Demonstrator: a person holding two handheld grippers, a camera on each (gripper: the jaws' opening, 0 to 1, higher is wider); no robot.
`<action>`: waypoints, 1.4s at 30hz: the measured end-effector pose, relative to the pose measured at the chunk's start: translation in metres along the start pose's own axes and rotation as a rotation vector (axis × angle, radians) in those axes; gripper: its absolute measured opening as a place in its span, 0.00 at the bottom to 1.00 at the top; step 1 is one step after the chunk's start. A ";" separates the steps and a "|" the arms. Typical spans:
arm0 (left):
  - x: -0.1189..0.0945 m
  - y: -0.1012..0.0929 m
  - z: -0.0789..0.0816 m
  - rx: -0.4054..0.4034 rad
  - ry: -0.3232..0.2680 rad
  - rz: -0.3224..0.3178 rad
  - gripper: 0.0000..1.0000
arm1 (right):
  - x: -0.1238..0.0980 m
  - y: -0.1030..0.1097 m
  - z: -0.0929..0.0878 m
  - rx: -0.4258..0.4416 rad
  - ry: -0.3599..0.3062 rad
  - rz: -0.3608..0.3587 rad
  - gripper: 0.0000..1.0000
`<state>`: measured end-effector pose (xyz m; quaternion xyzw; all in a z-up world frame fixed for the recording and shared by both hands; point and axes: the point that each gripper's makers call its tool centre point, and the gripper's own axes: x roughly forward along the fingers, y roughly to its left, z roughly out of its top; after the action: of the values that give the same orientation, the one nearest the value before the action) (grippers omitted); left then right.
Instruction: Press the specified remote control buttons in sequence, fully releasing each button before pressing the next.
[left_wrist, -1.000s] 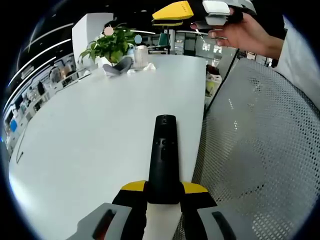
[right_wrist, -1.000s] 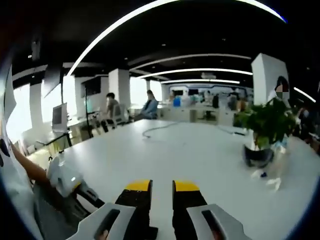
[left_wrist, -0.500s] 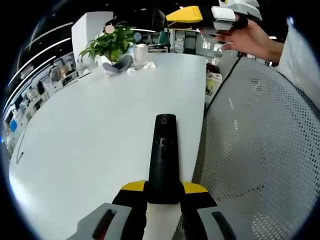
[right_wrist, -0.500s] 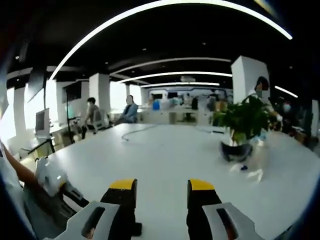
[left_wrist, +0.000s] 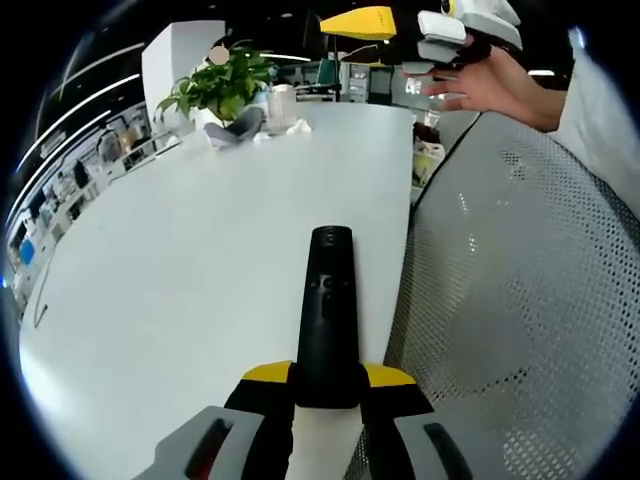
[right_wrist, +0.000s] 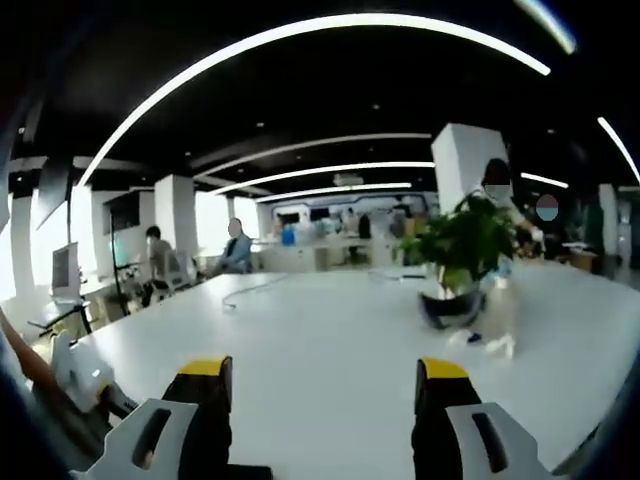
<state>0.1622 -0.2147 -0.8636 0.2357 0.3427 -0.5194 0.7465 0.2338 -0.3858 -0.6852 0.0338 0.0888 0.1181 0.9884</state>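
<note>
The black remote (left_wrist: 328, 318) is lying lengthwise on the white table (left_wrist: 180, 260), close to the table's edge, and its near end is sitting between the two yellow-tipped jaws of the left gripper (left_wrist: 327, 378). Those jaws are pressing in on either side of it, so the left gripper is clamping the remote's lower end; the very bottom of the remote is hidden between the jaws. A round control is showing partway up the remote's face, but the buttons are too small to tell apart.

Just beside the remote, off the table's edge, a grey mesh surface (left_wrist: 520, 300) is curving away, possibly a chair, hard to say.

Up at the top of the left gripper view, the right gripper (left_wrist: 395, 22) is hanging in the air well apart from the remote, with a hand (left_wrist: 490, 80) wrapped around it and a pale sleeve (left_wrist: 600, 110) cut off at the edge. In the right gripper view its own jaws are standing wide apart with nothing between them, only bare table (right_wrist: 330, 350) beyond.

Farther off on the table, a potted plant (left_wrist: 222, 88) is standing at the far end with a pale cup (left_wrist: 283, 105) just beside it and some small objects at its foot that are too blurred to name. A thin cable (right_wrist: 245, 290) is trailing across the far tabletop. Two seated people (right_wrist: 195, 262) are showing in the background, blurred.
</note>
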 end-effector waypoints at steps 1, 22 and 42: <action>0.000 0.000 0.000 0.000 0.002 0.001 0.24 | -0.001 -0.001 0.002 0.009 -0.022 -0.002 0.73; -0.001 0.004 -0.001 0.025 0.032 -0.021 0.24 | 0.002 0.007 -0.008 0.035 0.036 0.025 0.79; 0.000 0.020 -0.001 0.068 0.102 -0.055 0.24 | 0.003 0.011 -0.016 -0.019 0.073 0.028 0.76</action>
<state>0.1807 -0.2067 -0.8640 0.2774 0.3687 -0.5386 0.7050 0.2312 -0.3737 -0.7006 0.0214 0.1231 0.1339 0.9831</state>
